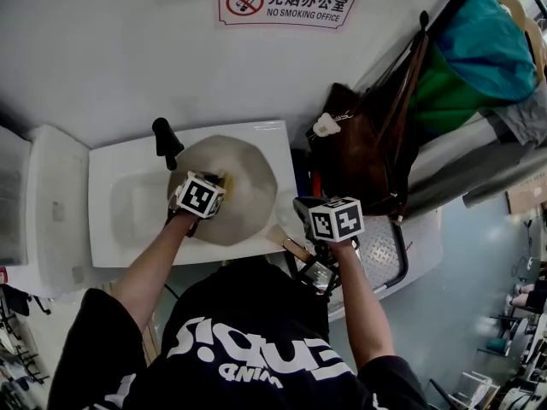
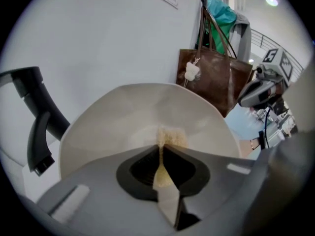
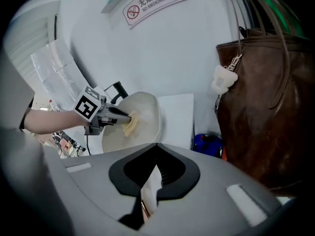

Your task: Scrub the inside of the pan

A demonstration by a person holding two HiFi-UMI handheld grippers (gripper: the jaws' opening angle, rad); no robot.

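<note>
A cream-coloured pan (image 1: 248,207) stands tilted in the white sink (image 1: 120,203), its inside facing me. My left gripper (image 1: 220,186) reaches into it, shut on a yellow sponge (image 2: 173,134) that presses on the pan's inner wall (image 2: 108,127). The right gripper view shows that gripper (image 3: 110,116) and the sponge (image 3: 130,127) against the pan (image 3: 147,109). The pan's wooden handle (image 1: 285,240) runs to my right gripper (image 1: 311,266), which is shut on it at the sink's front right corner. A pale strip with a brown edge shows between the right gripper's (image 3: 156,154) closed jaws.
A black faucet (image 1: 166,143) rises at the sink's back left, close to the pan rim. A brown leather bag (image 1: 367,152) hangs to the right of the sink. A blue object (image 3: 208,144) lies below it. A no-smoking sign (image 1: 286,2) is on the white wall behind.
</note>
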